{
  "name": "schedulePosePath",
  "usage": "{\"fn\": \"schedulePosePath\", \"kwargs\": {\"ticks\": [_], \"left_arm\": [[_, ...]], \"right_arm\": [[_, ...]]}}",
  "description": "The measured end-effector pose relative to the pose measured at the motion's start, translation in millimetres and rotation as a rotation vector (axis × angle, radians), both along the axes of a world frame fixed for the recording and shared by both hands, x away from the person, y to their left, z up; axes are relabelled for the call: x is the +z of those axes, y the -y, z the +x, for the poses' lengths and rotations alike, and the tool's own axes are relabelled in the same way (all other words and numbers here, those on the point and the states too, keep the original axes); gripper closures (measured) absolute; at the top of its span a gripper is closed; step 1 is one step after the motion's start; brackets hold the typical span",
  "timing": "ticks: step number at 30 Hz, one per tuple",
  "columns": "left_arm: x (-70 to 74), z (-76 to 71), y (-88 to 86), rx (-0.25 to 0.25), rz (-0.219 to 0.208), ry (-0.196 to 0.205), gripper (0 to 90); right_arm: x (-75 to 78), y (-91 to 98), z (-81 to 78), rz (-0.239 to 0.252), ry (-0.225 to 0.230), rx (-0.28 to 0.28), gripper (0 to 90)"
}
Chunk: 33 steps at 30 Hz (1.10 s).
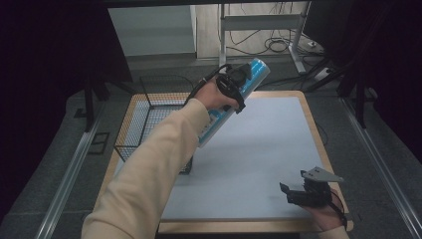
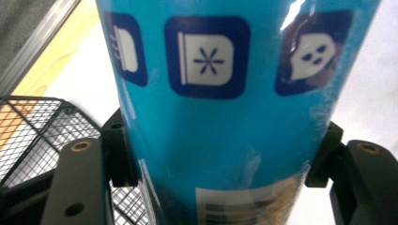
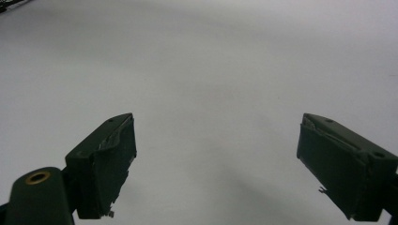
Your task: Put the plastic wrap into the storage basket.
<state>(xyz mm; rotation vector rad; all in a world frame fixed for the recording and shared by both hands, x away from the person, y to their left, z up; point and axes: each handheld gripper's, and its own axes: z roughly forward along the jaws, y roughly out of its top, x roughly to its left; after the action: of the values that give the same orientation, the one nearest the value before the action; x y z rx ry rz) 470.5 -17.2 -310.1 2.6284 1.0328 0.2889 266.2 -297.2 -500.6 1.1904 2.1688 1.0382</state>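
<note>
**Blue canister up off the bench**

The left gripper [image 1: 238, 82] is clamped on a tall blue cylindrical canister [image 1: 234, 102] — jaws pressed to both its sides, the canister tilted in the air above the bench's [image 1: 268, 144] far-left part, just right of the black wire-mesh basket [image 1: 149, 114]. Near right, the right gripper [image 1: 298, 195] sits low over the white bench top — jaws spread wide, nothing between them.

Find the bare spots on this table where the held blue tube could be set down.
The white mat lies bare between the black wire basket at its left and the right claw near its front corner. The blue cylindrical tube hangs over the crowded basket side.
</note>
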Motion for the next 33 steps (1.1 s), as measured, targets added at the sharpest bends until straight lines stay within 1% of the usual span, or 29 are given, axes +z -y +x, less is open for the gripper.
{"fn": "schedulePosePath", "kwargs": {"ticks": [14,17,18,20,23,24,27,29,31,33], "left_arm": [[14.4,-1.0,-21.6,0.028,-0.004,0.019,31.6],[19.5,-1.2,-29.7,0.041,-0.006,0.027,31.6],[19.5,-1.2,-29.7,0.041,-0.006,0.027,31.6],[22.2,-1.4,-36.6,0.05,-0.003,0.033,31.6],[23.4,-0.7,-43.7,0.065,-0.004,0.035,31.6],[23.4,-0.7,-43.7,0.065,-0.004,0.035,31.6],[24.2,0.9,-53.3,0.086,0.001,0.038,31.6],[23.9,1.7,-55.6,0.088,0.004,0.035,31.6],[21.4,2.9,-60.4,0.098,0.004,0.036,31.6],[17.1,4.7,-65.5,0.108,0.003,0.026,31.6]], "right_arm": [[-0.4,-0.4,0.1,-0.003,-0.002,0.0,12.4],[-0.3,-0.4,0.1,-0.003,-0.003,-0.001,12.4],[-0.4,-0.5,0.1,-0.003,-0.003,-0.002,12.4],[-0.5,-0.6,0.2,-0.005,-0.002,-0.001,12.4],[-0.5,-1.0,-0.1,-0.009,0.001,-0.003,12.4],[-0.4,-1.0,-0.1,-0.008,0.001,-0.002,12.4],[-0.5,-1.3,-0.1,-0.009,0.0,-0.002,12.4],[-0.7,-1.3,0.0,-0.01,0.0,-0.002,12.4],[-0.8,-1.2,0.1,-0.009,0.0,-0.001,12.4],[-0.7,-1.0,0.2,-0.008,0.0,-0.002,12.4]]}}
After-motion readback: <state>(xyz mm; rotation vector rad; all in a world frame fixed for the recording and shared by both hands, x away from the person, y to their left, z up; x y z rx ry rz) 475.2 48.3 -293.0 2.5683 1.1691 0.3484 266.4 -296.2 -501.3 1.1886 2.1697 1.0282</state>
